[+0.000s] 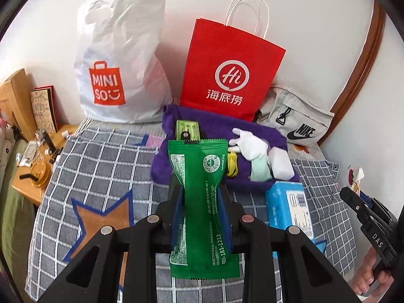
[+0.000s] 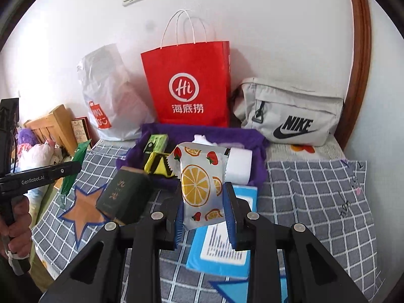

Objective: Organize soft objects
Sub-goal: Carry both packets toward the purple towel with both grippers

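My left gripper (image 1: 201, 197) is shut on a green snack packet (image 1: 202, 207) and holds it upright above the checked bedspread. It also shows at the left of the right wrist view (image 2: 72, 171). My right gripper (image 2: 203, 202) is shut on a white packet printed with oranges and strawberries (image 2: 200, 179), held above a blue tissue pack (image 2: 222, 250). A purple towel (image 1: 217, 123) lies ahead with a white glove (image 1: 250, 144), a white pad (image 1: 281, 162), a yellow item (image 1: 232, 166) and a green box (image 1: 188, 128) on it.
A white Miniso plastic bag (image 1: 118, 63), a red paper bag (image 1: 227, 68) and a grey Nike bag (image 1: 298, 121) stand against the wall. A dark green box (image 2: 123, 197) lies on the bedspread. A wooden bedside table (image 1: 32, 171) with clutter stands at the left.
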